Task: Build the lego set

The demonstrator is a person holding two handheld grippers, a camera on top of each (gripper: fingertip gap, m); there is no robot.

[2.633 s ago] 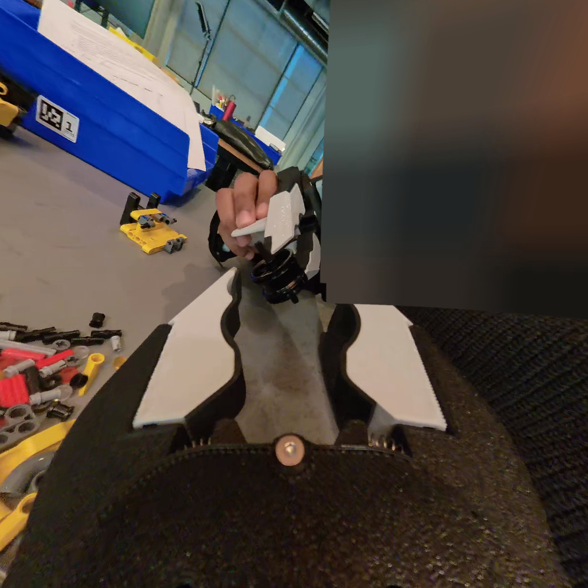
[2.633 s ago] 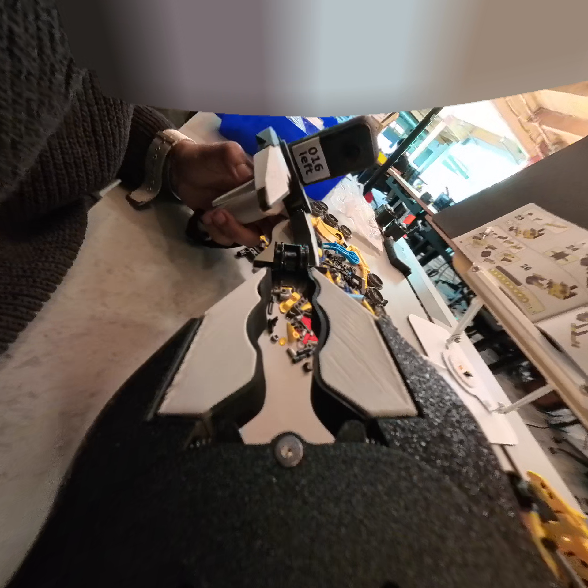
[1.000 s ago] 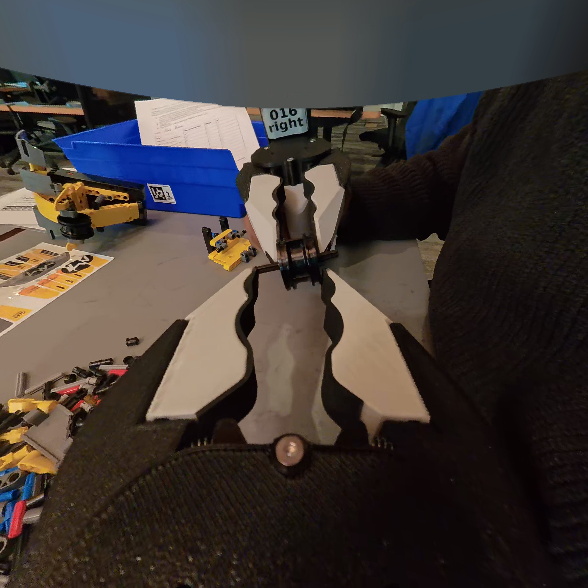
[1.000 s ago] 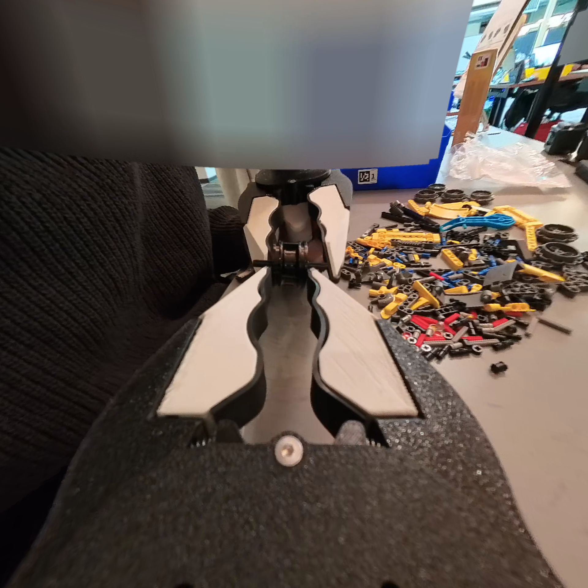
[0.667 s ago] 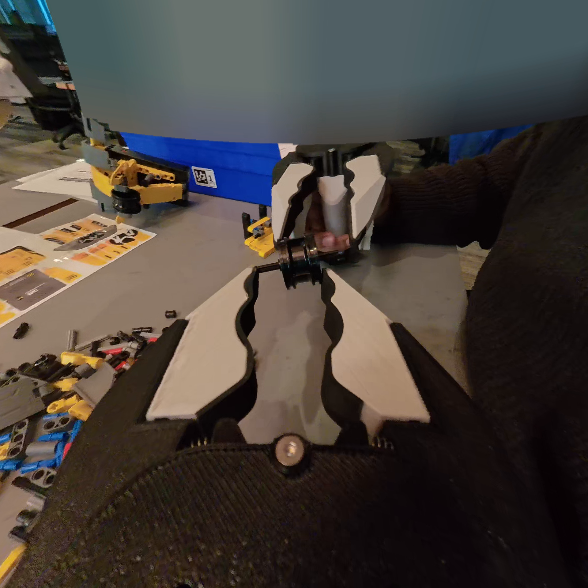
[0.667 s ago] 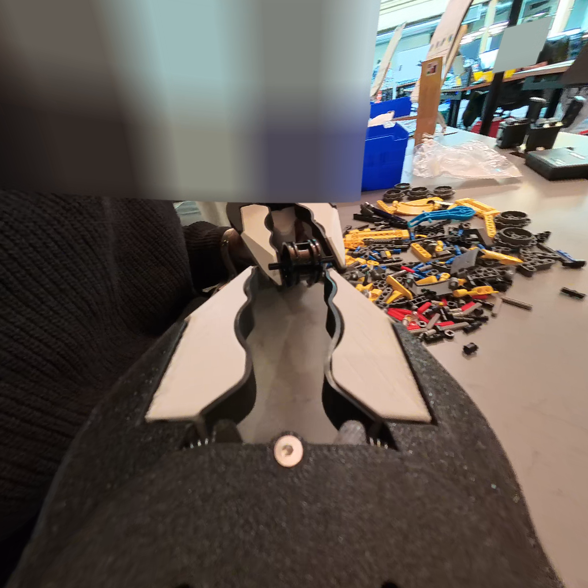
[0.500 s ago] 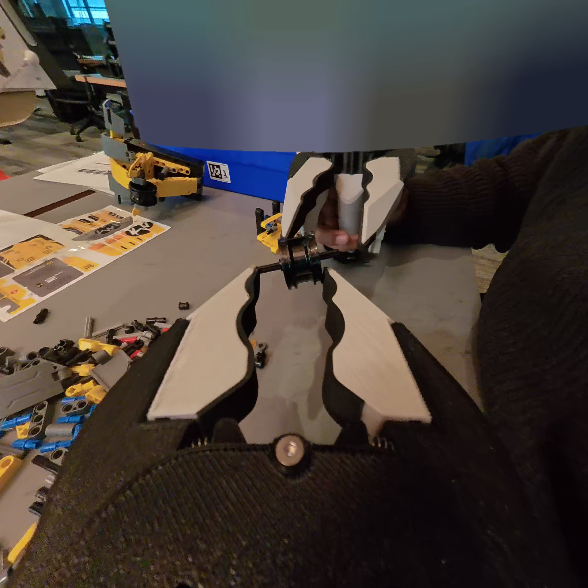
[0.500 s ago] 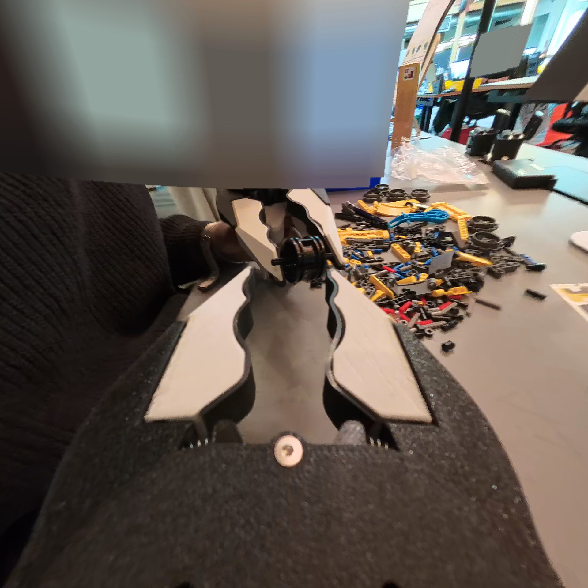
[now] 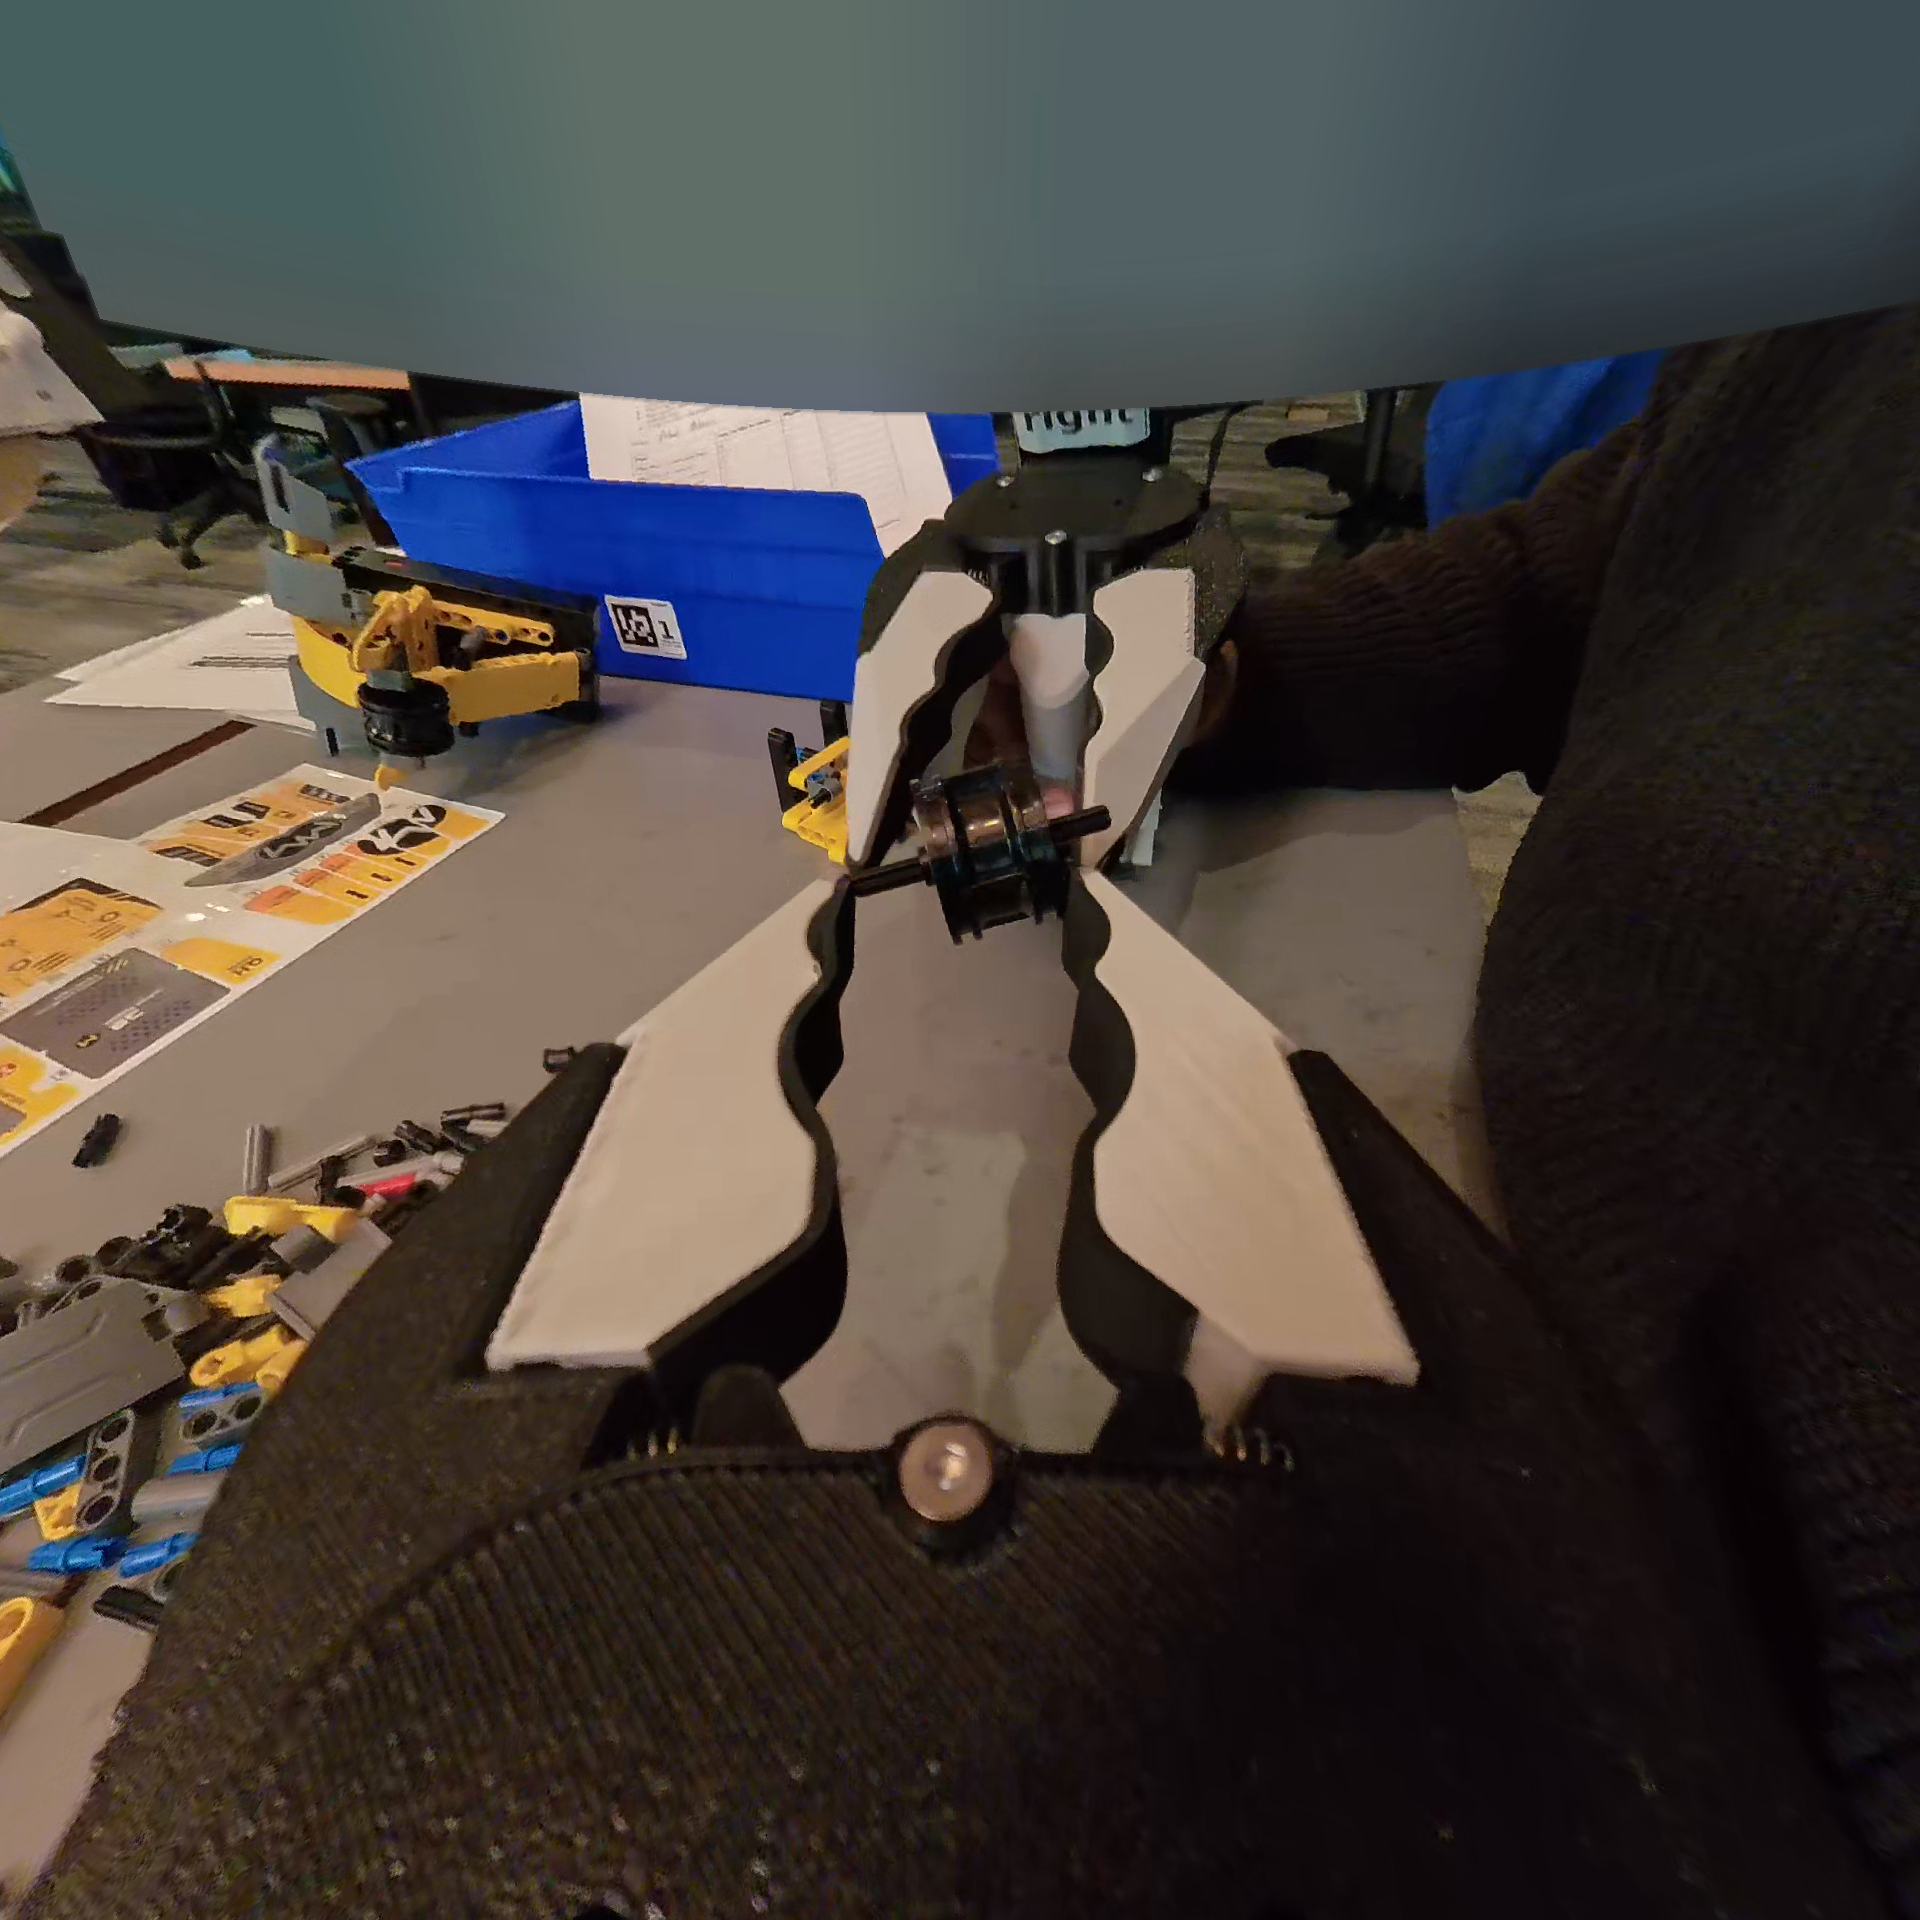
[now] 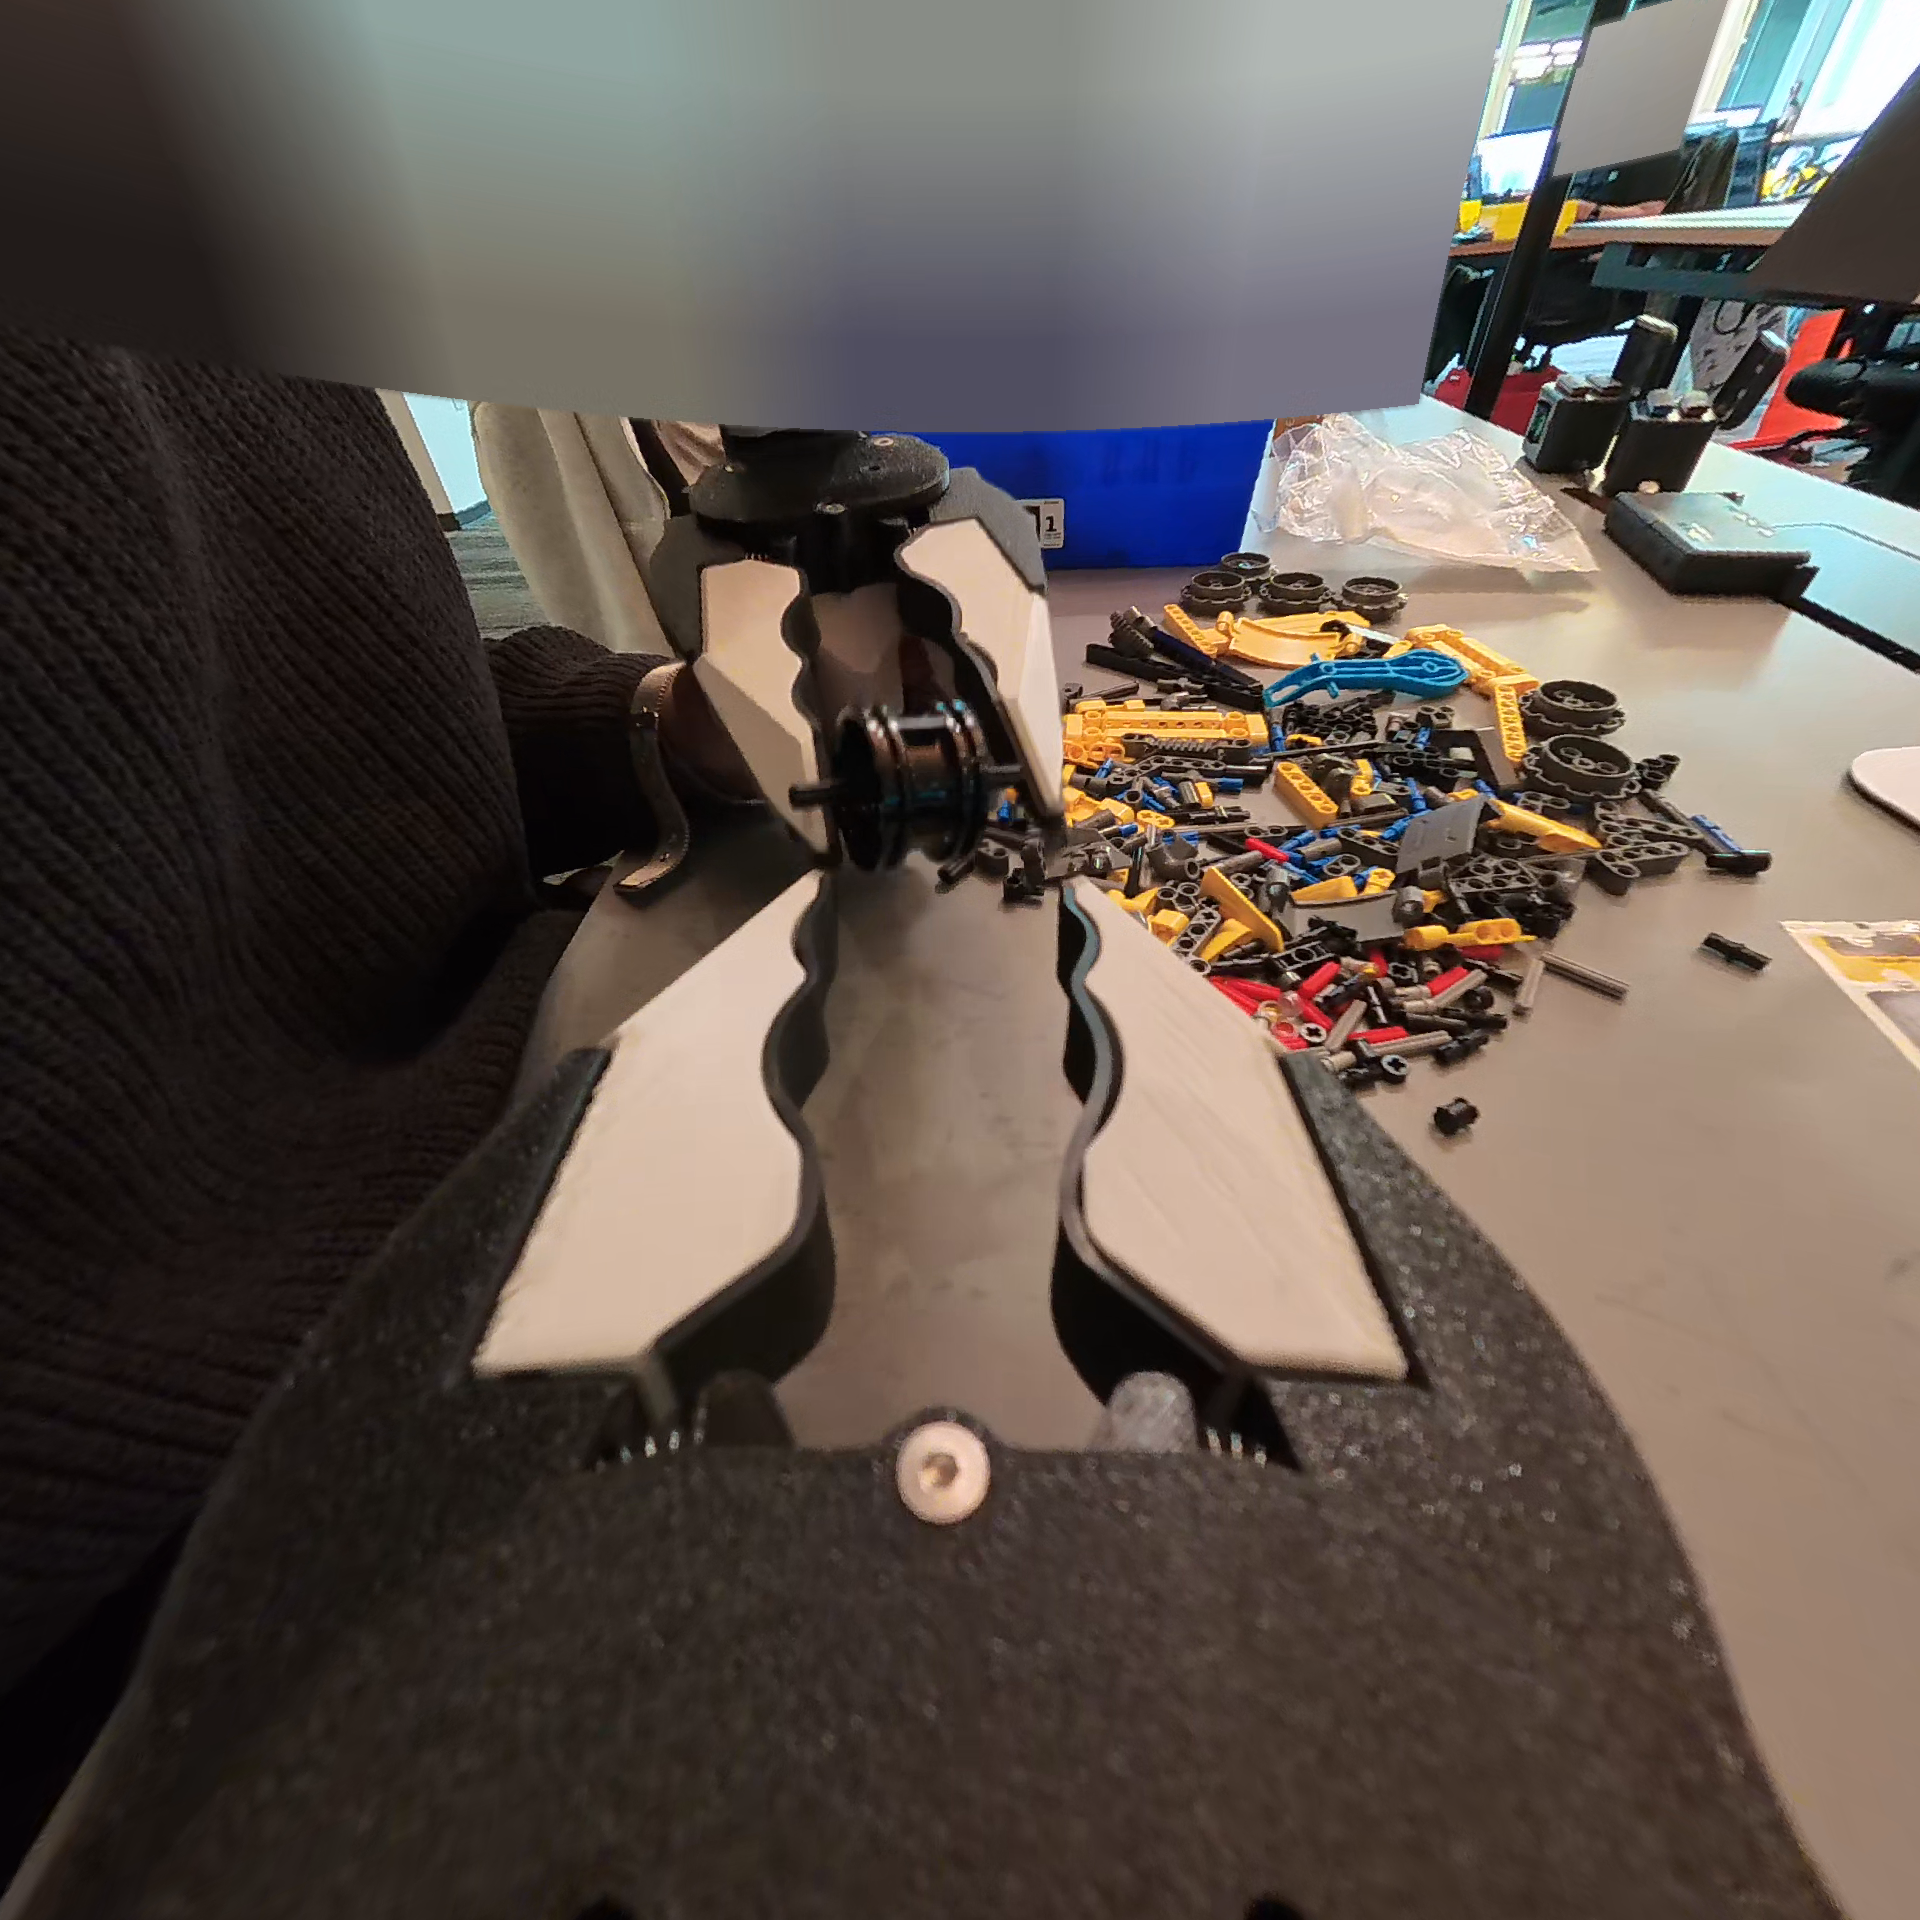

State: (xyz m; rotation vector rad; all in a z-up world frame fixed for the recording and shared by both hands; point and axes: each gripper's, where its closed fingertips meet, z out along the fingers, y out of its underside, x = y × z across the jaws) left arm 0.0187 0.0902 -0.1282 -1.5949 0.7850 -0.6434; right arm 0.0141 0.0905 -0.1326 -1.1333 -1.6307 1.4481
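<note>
My left gripper (image 9: 958, 894) is shut on a black wheel hub (image 9: 987, 862) with a black axle through it, held above the grey table (image 9: 582, 935). One fingertip meets the axle's end and the other the hub's side. My right gripper (image 10: 945, 888) faces it, open, with its tips just under and in front of the hub (image 10: 904, 784) and not gripping it. Each gripper shows in the other's view: the right one in the left wrist view (image 9: 982, 847), the left one in the right wrist view (image 10: 925, 821). A hand shows behind each.
A pile of loose yellow, black, red and blue parts (image 10: 1351, 831) lies right of the grippers, and shows in the left wrist view (image 9: 156, 1299). A blue bin (image 9: 644, 540), a part-built yellow model (image 9: 436, 665), a small yellow assembly (image 9: 816, 800) and a sticker sheet (image 9: 208, 894) lie beyond. Dark knit sleeves (image 10: 208, 831) flank the grippers. My left and right fingertips are right by each other.
The right gripper, shut on the hub a second ago, has opened and dropped slightly away. The left gripper stays shut on the hub. Both views have swung level over the table.
</note>
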